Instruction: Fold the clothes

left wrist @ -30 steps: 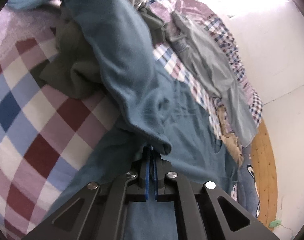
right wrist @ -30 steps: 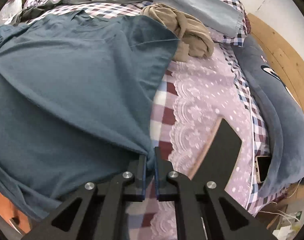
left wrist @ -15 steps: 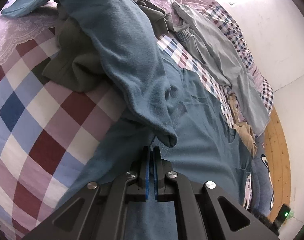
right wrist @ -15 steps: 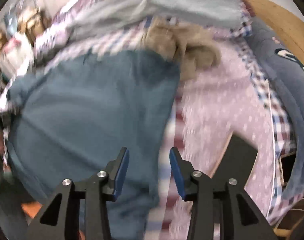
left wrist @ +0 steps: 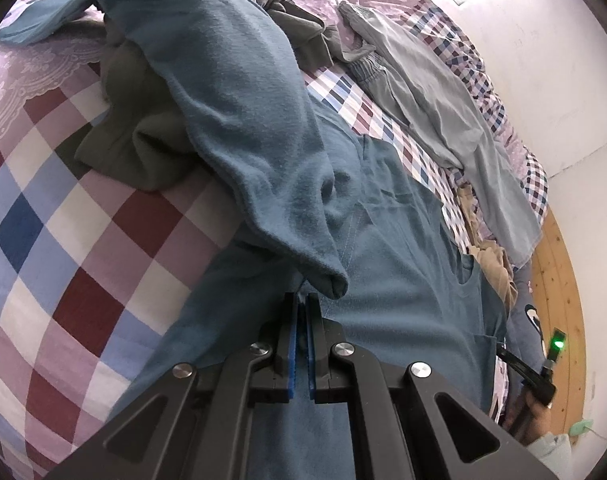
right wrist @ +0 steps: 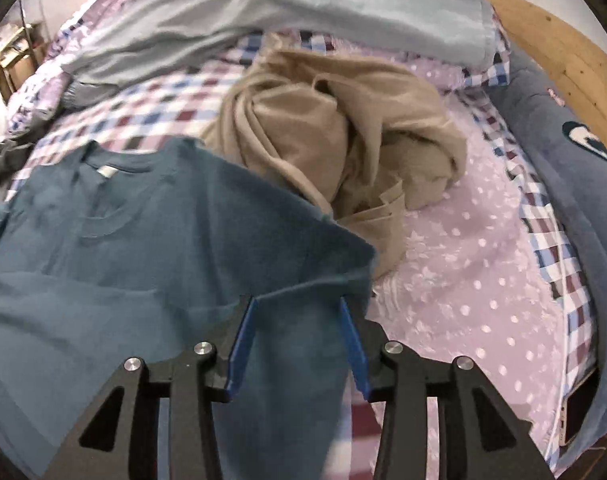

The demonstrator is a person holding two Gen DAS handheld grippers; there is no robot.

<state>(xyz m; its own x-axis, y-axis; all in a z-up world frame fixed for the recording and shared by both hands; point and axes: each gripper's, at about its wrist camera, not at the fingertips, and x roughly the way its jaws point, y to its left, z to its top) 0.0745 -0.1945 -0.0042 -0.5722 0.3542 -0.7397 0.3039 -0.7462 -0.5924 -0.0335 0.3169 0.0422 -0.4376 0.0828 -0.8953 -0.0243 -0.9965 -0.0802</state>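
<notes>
Checked bed (right wrist: 443,264): right gripper (right wrist: 299,344) now spread, released teal shirt (right wrist: 143,240); left gripper (left wrist: 302,332) still clamped on shirt hem; 1 fold laid.

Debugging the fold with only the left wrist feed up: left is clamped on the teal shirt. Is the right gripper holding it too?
Observer: No. The right gripper is open, jaws wide apart over the teal shirt, with nothing clamped.
Operator: Which part of the shirt is it at?
Observer: Around a sleeve. The collar, with its white label, lies ahead to its left.
Operator: Anything crowding that side?
Observer: A bunched tan garment lies against the shirt's sleeve edge, just ahead of the gripper.
</notes>
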